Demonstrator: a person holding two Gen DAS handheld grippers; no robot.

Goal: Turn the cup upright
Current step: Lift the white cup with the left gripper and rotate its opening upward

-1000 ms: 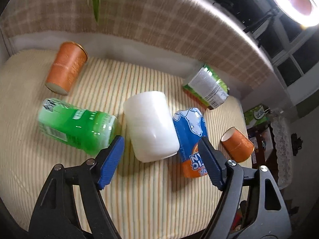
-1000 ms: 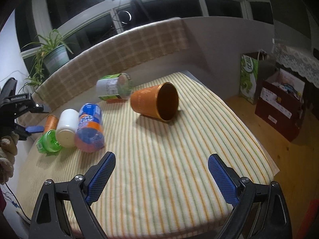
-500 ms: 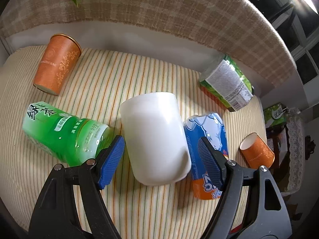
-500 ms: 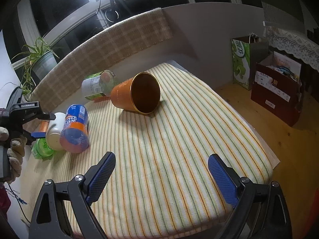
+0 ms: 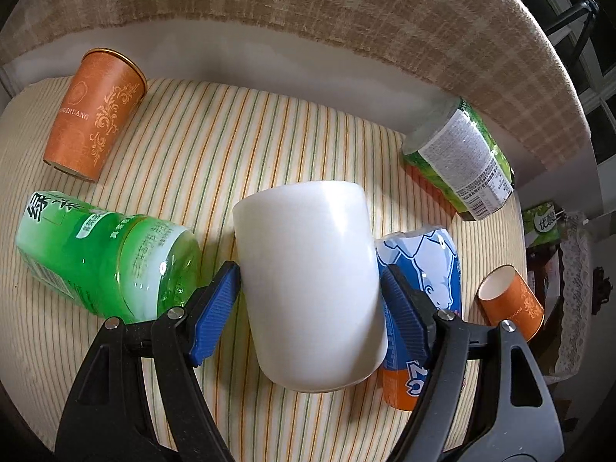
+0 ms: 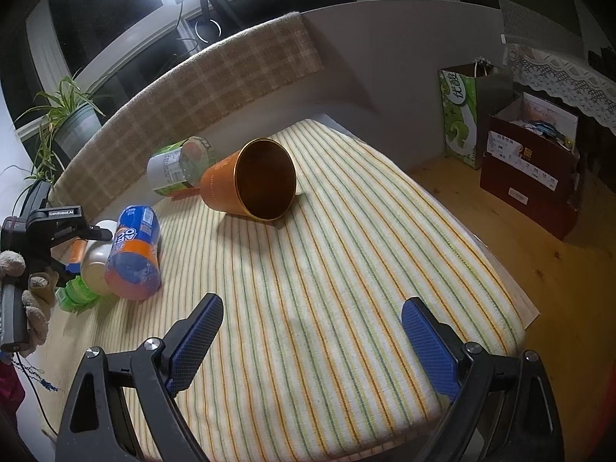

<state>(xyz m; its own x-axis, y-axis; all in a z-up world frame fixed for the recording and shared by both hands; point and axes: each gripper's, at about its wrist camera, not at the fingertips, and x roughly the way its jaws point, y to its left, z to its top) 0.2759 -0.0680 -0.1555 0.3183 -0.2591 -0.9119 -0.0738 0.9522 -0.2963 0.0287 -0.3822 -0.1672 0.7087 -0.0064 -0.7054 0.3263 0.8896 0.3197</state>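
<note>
A white cup lies on its side on the striped cloth, its mouth toward the camera. My left gripper straddles it, a blue pad close on each side; I cannot tell if the pads touch it. An orange paper cup lies on its side, mouth toward the right wrist camera; it shows small in the left wrist view. My right gripper is open and empty, well short of that cup. Another orange paper cup lies at the far left.
A green bottle lies left of the white cup, a blue and orange bottle right of it, almost touching. A green-labelled can lies at the back. The table edge drops to a wooden floor with boxes.
My left gripper has moved forward and down, so the white cup now sits between its pads. My right gripper has come closer to the orange cup.
</note>
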